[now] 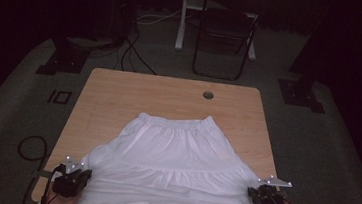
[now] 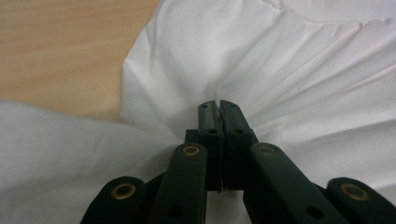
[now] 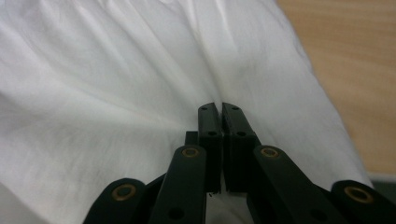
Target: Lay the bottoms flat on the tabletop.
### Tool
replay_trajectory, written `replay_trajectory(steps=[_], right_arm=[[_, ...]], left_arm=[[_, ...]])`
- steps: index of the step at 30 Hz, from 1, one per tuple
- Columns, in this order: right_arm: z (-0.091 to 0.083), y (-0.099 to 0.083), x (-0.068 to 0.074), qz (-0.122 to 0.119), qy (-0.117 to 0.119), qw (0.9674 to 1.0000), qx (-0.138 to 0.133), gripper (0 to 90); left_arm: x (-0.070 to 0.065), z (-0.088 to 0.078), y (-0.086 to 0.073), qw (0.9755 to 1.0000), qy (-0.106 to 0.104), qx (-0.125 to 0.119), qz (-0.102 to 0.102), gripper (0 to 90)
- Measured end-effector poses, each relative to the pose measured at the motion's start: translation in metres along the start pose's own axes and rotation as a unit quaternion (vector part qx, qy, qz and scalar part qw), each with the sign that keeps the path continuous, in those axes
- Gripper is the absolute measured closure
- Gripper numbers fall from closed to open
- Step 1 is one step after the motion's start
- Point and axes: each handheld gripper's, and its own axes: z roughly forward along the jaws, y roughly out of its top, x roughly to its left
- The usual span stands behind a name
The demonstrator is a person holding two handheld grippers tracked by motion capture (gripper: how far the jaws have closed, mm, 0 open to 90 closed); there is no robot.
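Both grippers, left (image 2: 219,103) and right (image 3: 220,106), pinch the gathered white cotton skirt (image 1: 178,157) between closed fingers; the thin fold, probably shallowly caught, could slip free under uneven pulling.

a light wooden table (image 1: 114,95) is carrying a white skirt (image 1: 173,156), which is lying spread over its near half, waistband toward the far edge, hem hanging over the near edge. a round cable hole (image 1: 208,95) is sitting near the far edge.

A dim room: grey carpet (image 1: 12,111), a wooden table (image 1: 119,96), 1 black folding chair (image 1: 225,36) behind.
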Motion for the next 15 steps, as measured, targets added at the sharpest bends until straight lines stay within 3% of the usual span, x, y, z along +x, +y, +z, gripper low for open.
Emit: replay_trajectory(steps=[4,5,6,8,15], right_arm=[[-0.005,-0.004,0.000,0.001,0.009,0.9999,0.009,84.7],[-0.004,-0.003,0.001,-0.006,0.008,0.9999,0.004,74.2],[-0.004,-0.003,0.001,-0.006,0.008,0.9999,0.004,74.2],[-0.003,0.001,0.004,-0.011,0.011,0.9997,-0.017,62.6],[-0.001,0.026,0.017,-0.026,0.006,0.9974,-0.067,53.9]], left_arm=[[-0.005,-0.003,-0.002,0.9999,0.006,0.006,0.010,87.2],[-0.006,-0.003,-0.001,0.9998,0.008,0.006,0.015,80.9],[-0.007,-0.001,0.001,0.9998,0.007,0.002,0.020,80.9],[-0.012,0.002,0.006,0.9996,0.008,-0.003,0.028,75.1],[-0.033,0.016,0.036,0.9971,-0.011,-0.038,0.065,62.1]])
